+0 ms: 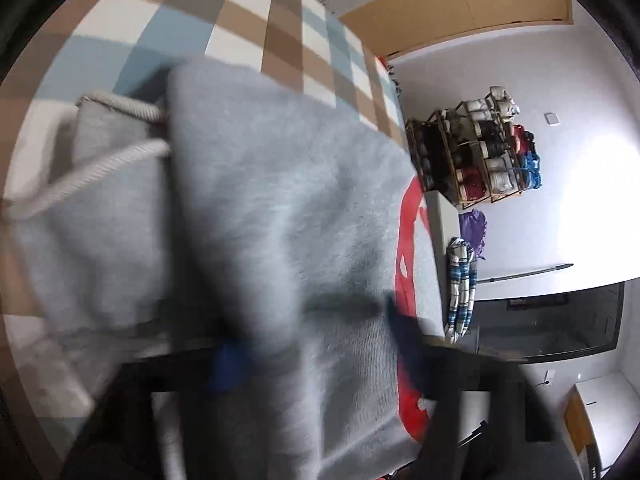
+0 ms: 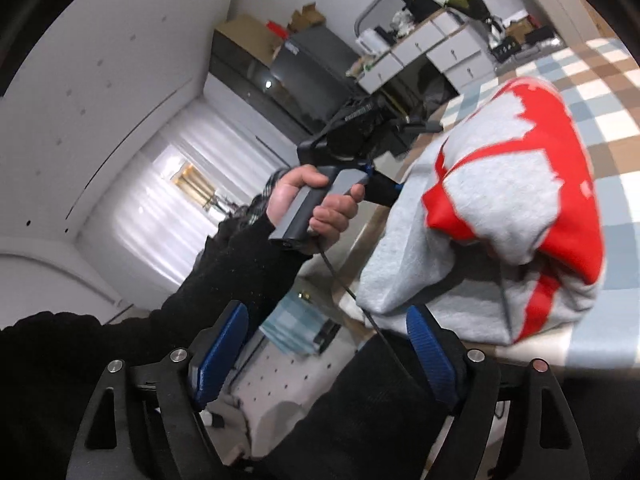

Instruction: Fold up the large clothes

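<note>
Grey hoodie (image 1: 280,208) with red print lies on the checked blue/brown/white cloth (image 1: 224,8), bunched near the table's near edge. Left gripper (image 1: 316,332): the left wrist view is motion-blurred, blue pads sit low in frame with grey fabric draped over and between them; jaws are nearly pressed together, pinching a fold of the hoodie. Hoodie drawstring (image 1: 100,168) runs off to the left of that view, its ends smeared. Right gripper (image 2: 328,344): jaws spread wide, blue pads (image 2: 430,348) well apart, nothing between them but a black-sleeved arm below; the hoodie's lower hem sits just beyond the right pad, whether touching I cannot tell. In the right wrist view the person's left hand (image 2: 304,208) grips the grey handle of the left gripper at the hoodie's left edge, with the cable (image 2: 352,292) trailing down across the fabric corner. Table edge (image 2: 372,220) runs diagonally right beside the hoodie, so the garment sits close to the drop-off; open checked cloth lies beyond it on the far side. Shoe rack (image 1: 476,152) and a hanging plaid item (image 1: 462,284) stand past the table's right side, apart from the hoodie. Left jaw tips themselves are hidden by cloth and blur; the hoodie's sleeves cannot be made out.
</note>
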Available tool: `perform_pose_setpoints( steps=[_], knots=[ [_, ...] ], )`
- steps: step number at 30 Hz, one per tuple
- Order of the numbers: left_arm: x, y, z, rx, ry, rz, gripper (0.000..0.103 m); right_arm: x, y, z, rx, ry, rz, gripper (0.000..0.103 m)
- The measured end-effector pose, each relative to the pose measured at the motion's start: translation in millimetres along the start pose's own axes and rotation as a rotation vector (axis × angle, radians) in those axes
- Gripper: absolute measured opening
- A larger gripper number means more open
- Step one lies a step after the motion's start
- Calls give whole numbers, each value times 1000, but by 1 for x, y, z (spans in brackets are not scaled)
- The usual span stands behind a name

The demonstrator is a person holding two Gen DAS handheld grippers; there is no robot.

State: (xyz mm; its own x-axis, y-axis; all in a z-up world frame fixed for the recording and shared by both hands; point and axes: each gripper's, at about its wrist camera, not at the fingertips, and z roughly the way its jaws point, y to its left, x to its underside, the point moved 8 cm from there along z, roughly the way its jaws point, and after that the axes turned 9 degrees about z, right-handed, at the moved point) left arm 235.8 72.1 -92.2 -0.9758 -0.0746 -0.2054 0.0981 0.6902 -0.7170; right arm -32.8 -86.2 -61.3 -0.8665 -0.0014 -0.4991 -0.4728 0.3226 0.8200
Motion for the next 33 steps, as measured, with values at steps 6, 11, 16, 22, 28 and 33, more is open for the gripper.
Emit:
perform_pose_setpoints(
  steps=[6, 11, 16, 22, 28, 33],
  knots=[
    [-5, -28, -5, 83, -62, 49, 5, -53, 2, -34, 51, -161, -91, 95],
    [-23, -69, -6, 108, -87, 136, 5, -104, -38, -43, 97, -248, 58, 103],
    [-27, -106, -18, 158, -129, 252, 5, -113, -76, -29, 127, -238, 205, 103],
    [17, -95, -45, 207, -212, 283, 5, -132, -107, -29, 135, -188, 363, 103],
    [32, -18, -84, 222, -305, 135, 5, -114, -72, 22, 222, 33, 187, 103],
    [28, 75, -76, 165, -277, -49, 5, -85, -56, 63, 366, 179, 7, 103]
  ],
)
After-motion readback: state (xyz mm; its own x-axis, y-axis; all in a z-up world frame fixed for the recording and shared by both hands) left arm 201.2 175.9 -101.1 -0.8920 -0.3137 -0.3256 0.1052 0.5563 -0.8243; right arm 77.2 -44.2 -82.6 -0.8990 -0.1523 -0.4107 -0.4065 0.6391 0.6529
